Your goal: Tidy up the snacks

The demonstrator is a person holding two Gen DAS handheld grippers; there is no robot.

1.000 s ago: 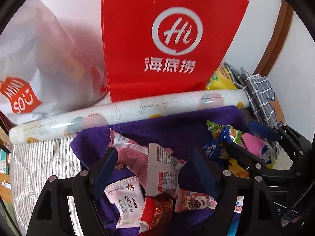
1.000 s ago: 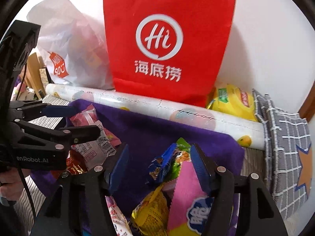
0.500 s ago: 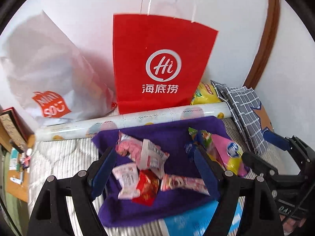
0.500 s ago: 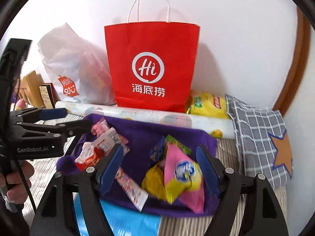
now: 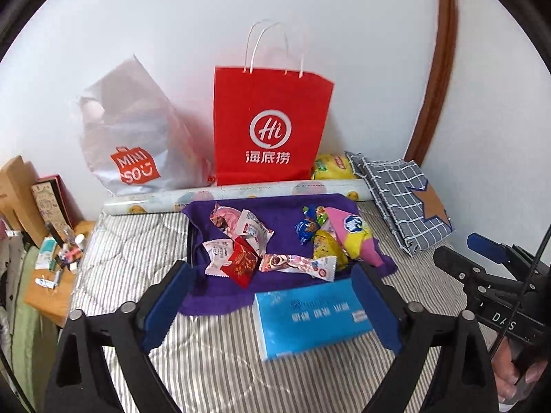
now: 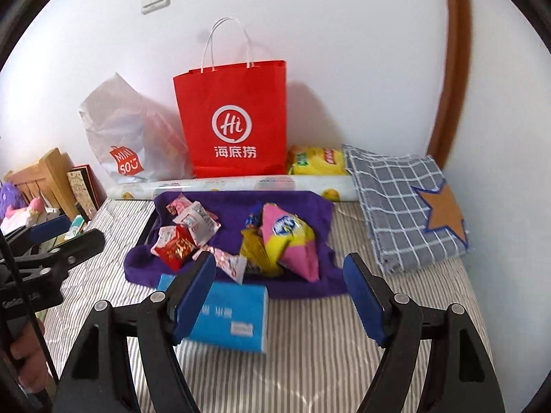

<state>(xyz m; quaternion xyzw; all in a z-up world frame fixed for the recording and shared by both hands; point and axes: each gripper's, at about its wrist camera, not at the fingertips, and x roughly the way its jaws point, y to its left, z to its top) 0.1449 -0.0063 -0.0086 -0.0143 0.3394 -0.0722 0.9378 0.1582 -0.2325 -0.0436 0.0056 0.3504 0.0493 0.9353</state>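
Two small piles of snacks lie on a purple cloth point(image 5: 286, 213) on the bed. The left pile holds pink-white packets point(image 5: 241, 227), a red packet point(image 5: 242, 263) and a long pink bar point(image 5: 299, 265). A pink-yellow bag point(image 5: 347, 237), a blue candy point(image 5: 306, 229) and a yellow packet point(image 5: 325, 246) make up the right pile. My left gripper point(image 5: 272, 275) hangs above the cloth's near edge, its jaws opening with nothing between them. Over the bed in front of the right pile point(image 6: 289, 237), my right gripper point(image 6: 279, 261) stands open and empty.
A blue tissue pack point(image 5: 310, 320) lies just in front of the cloth. Along the wall stand a red paper bag point(image 5: 272, 127), a white plastic bag point(image 5: 134, 137), a paper roll point(image 5: 241, 192), a yellow chip bag point(image 5: 332, 168) and a checked cloth point(image 5: 403, 196). A cluttered bedside table point(image 5: 51, 275) is at the left.
Both grippers have drawn back and up from the snacks, so the whole cloth and the blue pack now show. Both pairs of jaws stand wider than before.
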